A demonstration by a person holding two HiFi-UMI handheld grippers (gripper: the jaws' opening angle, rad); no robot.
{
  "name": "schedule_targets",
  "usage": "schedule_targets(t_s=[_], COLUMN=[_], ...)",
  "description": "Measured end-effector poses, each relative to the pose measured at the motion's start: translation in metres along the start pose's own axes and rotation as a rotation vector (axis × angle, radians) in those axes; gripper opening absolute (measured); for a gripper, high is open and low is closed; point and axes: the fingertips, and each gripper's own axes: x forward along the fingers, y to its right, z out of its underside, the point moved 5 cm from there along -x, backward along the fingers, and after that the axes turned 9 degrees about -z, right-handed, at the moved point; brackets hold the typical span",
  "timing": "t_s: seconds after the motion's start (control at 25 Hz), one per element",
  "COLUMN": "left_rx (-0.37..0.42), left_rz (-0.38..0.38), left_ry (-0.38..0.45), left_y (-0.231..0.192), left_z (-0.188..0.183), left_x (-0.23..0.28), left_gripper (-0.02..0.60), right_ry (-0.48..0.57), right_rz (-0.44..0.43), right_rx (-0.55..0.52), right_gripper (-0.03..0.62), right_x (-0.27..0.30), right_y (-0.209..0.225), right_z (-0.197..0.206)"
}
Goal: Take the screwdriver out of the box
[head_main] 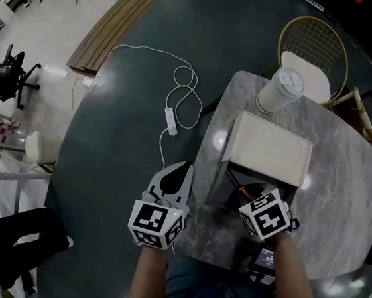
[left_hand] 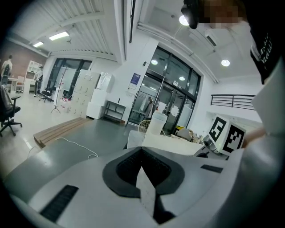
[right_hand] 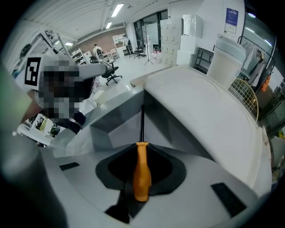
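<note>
The white box (head_main: 269, 150) stands on the marble table (head_main: 351, 193) with its lid raised. My right gripper (head_main: 249, 196) points steeply down into the box's near opening, shut on the orange handle of the screwdriver (right_hand: 141, 174). In the right gripper view the right gripper (right_hand: 142, 149) has the handle between its pads, and the dark shaft runs on toward the box's inner wall (right_hand: 116, 127) under the lid (right_hand: 200, 107). A bit of orange handle (head_main: 244, 190) shows in the head view. My left gripper (head_main: 177, 171) hangs off the table's left edge, shut and holding nothing (left_hand: 141, 150).
A lidded white cup (head_main: 281, 91) stands at the table's far end, with a wire chair (head_main: 314, 43) behind it. A white cable with a power strip (head_main: 171, 121) lies on the dark floor. An office chair (head_main: 4, 75) and wooden planks (head_main: 118, 22) are further off.
</note>
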Motion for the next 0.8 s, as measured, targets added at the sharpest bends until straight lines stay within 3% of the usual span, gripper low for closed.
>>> schedule_targets(t_s=[0.6, 0.8], left_rx=[0.060, 0.088], left_rz=[0.012, 0.022], left_ry=[0.173, 0.242], left_y=[0.020, 0.024], left_z=[-0.072, -0.101], left_x=[-0.021, -0.022], left_gripper=[0.012, 0.012], right_ry=[0.158, 0.263], right_rz=[0.047, 0.044], right_rx=[-0.092, -0.103], right_gripper=[0.086, 0.086], right_x=[-0.062, -0.087], right_y=[-0.011, -0.013], right_z=[-0.033, -0.057])
